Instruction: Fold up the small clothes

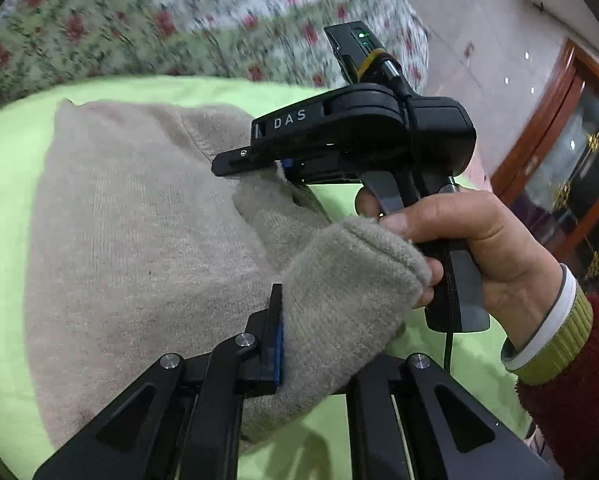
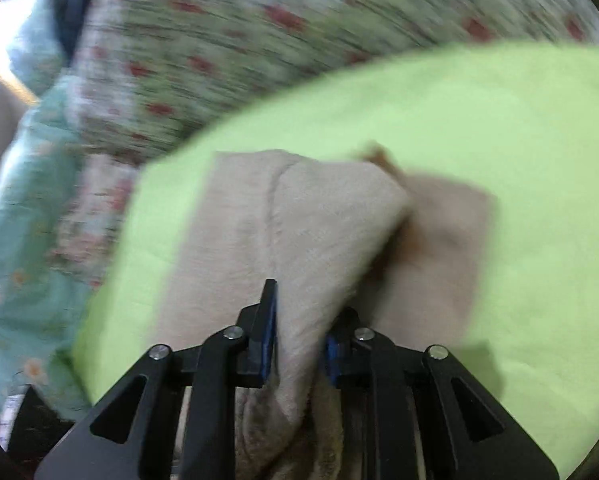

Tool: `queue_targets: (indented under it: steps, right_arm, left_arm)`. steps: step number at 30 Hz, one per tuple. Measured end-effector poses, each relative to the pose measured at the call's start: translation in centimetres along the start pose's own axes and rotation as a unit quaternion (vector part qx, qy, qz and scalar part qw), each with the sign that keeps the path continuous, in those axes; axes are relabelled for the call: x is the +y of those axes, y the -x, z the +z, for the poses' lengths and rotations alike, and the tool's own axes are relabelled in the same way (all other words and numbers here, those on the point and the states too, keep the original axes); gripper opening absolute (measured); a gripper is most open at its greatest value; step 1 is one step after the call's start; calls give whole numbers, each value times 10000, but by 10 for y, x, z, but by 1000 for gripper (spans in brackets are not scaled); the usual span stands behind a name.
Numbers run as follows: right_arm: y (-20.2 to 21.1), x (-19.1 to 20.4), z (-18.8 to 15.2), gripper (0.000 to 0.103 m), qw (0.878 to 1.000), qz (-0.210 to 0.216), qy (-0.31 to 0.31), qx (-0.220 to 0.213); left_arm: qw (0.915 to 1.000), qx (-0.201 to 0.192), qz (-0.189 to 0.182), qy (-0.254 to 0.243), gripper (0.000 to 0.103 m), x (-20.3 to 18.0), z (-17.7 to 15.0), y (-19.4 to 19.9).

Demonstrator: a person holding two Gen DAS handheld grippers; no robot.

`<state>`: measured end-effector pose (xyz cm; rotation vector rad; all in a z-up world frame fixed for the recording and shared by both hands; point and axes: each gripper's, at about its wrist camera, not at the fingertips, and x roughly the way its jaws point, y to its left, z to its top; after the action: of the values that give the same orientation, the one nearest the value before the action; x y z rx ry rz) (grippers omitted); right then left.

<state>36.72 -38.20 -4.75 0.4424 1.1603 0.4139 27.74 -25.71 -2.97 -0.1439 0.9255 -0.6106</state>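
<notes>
A small beige knit garment [image 1: 139,232] lies on a lime-green sheet [image 1: 7,184]. My left gripper [image 1: 319,340] is shut on a thick folded edge of the garment [image 1: 339,292] and holds it raised. Its right finger is hidden by the cloth. In the left wrist view my right gripper [image 1: 279,168], held by a hand [image 1: 471,240], pinches another edge of the same garment. In the right wrist view the right gripper [image 2: 299,340] is shut on a bunched beige fold [image 2: 299,240], and the rest of the garment [image 2: 439,240] lies spread on the sheet [image 2: 499,140].
A floral quilt [image 1: 179,12] lies bunched behind the green sheet and also shows in the right wrist view [image 2: 219,60]. A teal cloth [image 2: 23,220] lies at the left. A tiled floor [image 1: 479,32] and a wooden glass-door cabinet [image 1: 571,152] stand to the right.
</notes>
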Motion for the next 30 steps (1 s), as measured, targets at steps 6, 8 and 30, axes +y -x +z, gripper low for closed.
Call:
queue_targets:
  steps: [6,8,30]
  right_arm:
    - [33,11,-1,16,9977,-134,323,-588]
    - [33,12,-1,16,9970,-344,401,-559]
    - [78,-14,-75,63,9956,-173,-429,-810]
  left_arm:
    - [9995,-139,-143,-239,8,-14,2,0]
    - [9995,-41,-169,-253,8,-15,1,-7]
    - [9962,30,72,873,81,97,-27,88]
